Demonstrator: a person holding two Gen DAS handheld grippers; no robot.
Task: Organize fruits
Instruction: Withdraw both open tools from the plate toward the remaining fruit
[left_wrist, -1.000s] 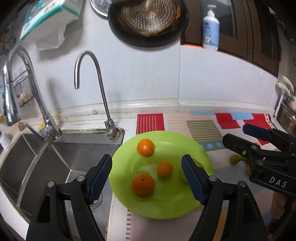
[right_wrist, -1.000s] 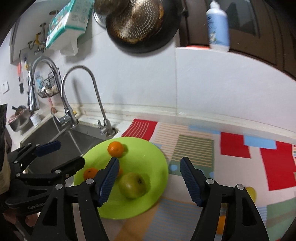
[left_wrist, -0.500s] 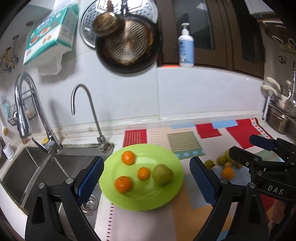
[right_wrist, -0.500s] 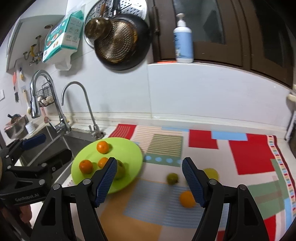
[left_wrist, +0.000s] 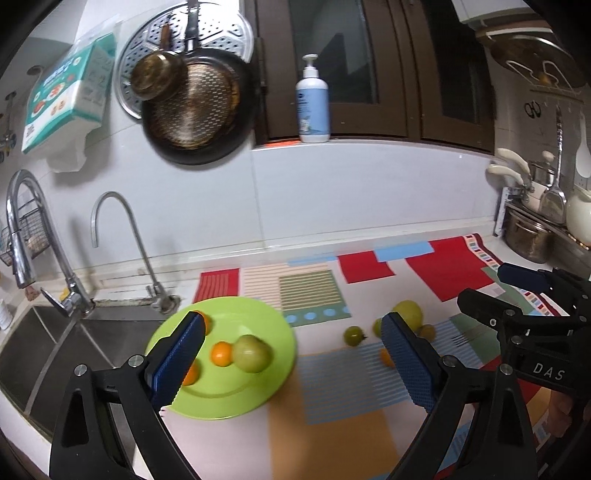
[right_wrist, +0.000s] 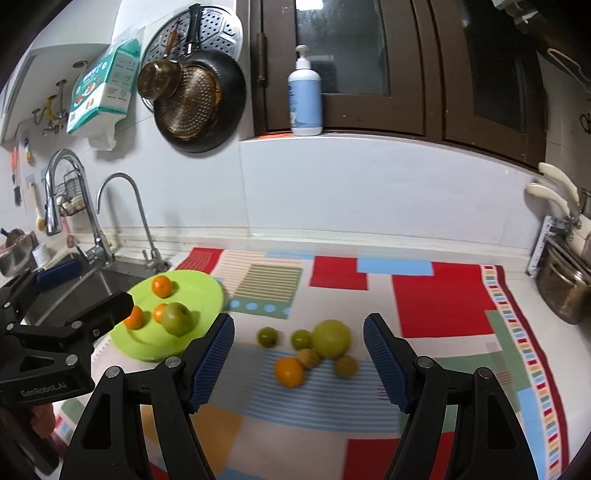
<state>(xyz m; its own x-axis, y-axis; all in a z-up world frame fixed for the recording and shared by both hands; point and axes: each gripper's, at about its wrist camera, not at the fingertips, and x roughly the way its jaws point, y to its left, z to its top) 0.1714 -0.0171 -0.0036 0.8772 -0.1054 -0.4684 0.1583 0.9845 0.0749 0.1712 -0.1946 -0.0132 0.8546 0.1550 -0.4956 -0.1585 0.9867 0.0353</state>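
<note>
A lime green plate (left_wrist: 236, 395) (right_wrist: 207, 291) lies by the sink and holds three oranges (right_wrist: 161, 286) and a green apple (left_wrist: 252, 353) (right_wrist: 177, 318). Several loose fruits lie on the patterned mat to its right: a large yellow-green fruit (right_wrist: 331, 338), two small green ones (right_wrist: 267, 336), an orange (right_wrist: 289, 371) and two brownish ones (right_wrist: 346, 365). My left gripper (left_wrist: 291, 354) is open and empty above the plate's right side. My right gripper (right_wrist: 299, 356) is open and empty above the loose fruits.
A steel sink (left_wrist: 55, 354) with two taps (left_wrist: 122, 236) lies left of the plate. Pans (left_wrist: 195, 107) hang on the wall and a soap bottle (left_wrist: 312, 107) stands on the ledge. Pots (right_wrist: 565, 284) stand at the far right of the counter.
Both grippers have pulled back and up from the plate and swung right. The loose fruits on the mat have come into view. Both stay open and empty.
</note>
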